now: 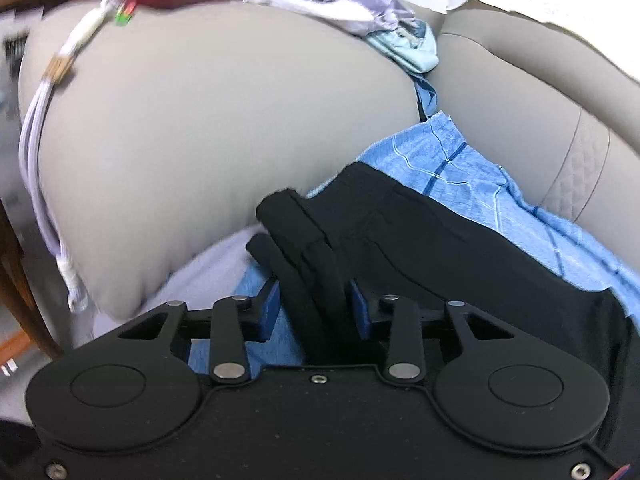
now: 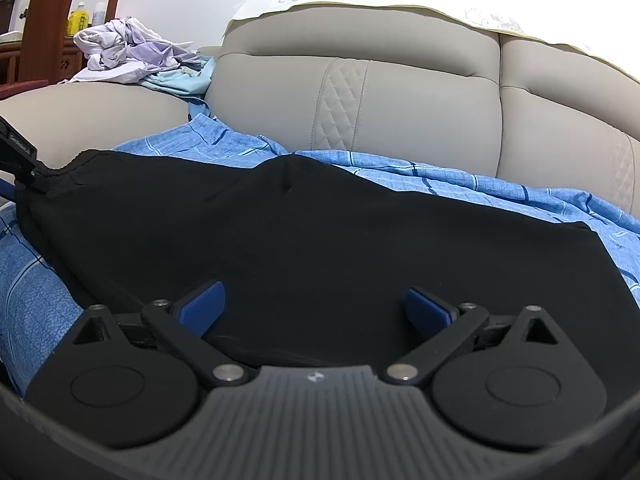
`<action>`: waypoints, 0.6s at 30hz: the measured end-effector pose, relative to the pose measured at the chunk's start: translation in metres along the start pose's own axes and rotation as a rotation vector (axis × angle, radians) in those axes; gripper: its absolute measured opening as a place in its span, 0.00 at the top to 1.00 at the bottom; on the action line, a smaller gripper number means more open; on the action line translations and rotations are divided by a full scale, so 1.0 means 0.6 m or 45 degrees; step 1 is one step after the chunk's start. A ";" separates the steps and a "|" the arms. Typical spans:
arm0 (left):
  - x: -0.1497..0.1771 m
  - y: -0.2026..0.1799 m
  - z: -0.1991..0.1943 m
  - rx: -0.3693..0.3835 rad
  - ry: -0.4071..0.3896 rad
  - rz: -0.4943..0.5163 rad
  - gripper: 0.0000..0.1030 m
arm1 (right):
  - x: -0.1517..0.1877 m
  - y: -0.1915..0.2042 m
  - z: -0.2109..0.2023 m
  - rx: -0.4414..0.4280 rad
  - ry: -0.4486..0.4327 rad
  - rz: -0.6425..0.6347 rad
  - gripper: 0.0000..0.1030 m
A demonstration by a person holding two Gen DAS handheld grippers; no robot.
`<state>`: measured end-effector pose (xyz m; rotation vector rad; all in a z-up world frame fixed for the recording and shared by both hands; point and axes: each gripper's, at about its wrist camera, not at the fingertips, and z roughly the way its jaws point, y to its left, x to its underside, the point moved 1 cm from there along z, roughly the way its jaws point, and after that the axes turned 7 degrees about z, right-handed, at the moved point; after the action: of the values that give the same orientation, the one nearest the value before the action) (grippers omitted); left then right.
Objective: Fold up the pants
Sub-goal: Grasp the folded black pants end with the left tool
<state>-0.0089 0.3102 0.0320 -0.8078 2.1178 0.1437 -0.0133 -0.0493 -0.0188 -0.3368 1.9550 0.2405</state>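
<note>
left gripper (image 1: 312, 312) is nearest in its own view, jaws narrowed with a bunched edge of the black pants (image 1: 400, 232) between the blue pads (image 1: 269, 307); contact on the left pad cannot be confirmed, so a firm grip is unproven. right gripper (image 2: 314, 308) stands wide and empty over the pants (image 2: 280, 232), which lie flat on a blue sheet (image 2: 480, 188) on the sofa (image 2: 400, 92). judgement: first fold in hand, corner pickup; next, finish the left pinch and seize the near edge with the right.
</note>
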 end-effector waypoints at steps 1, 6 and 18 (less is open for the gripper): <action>0.001 0.009 -0.004 0.026 0.025 -0.047 0.66 | 0.000 0.000 0.000 -0.001 0.000 -0.001 0.00; 0.005 0.036 -0.016 0.178 0.092 -0.168 0.66 | 0.001 -0.002 0.000 0.001 -0.002 -0.002 0.00; -0.012 0.041 0.039 0.190 0.116 -0.265 0.62 | 0.003 -0.003 -0.001 -0.008 -0.005 -0.004 0.00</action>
<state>-0.0046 0.3420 0.0180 -0.9533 2.0850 -0.1618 -0.0136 -0.0517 -0.0201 -0.3431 1.9498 0.2455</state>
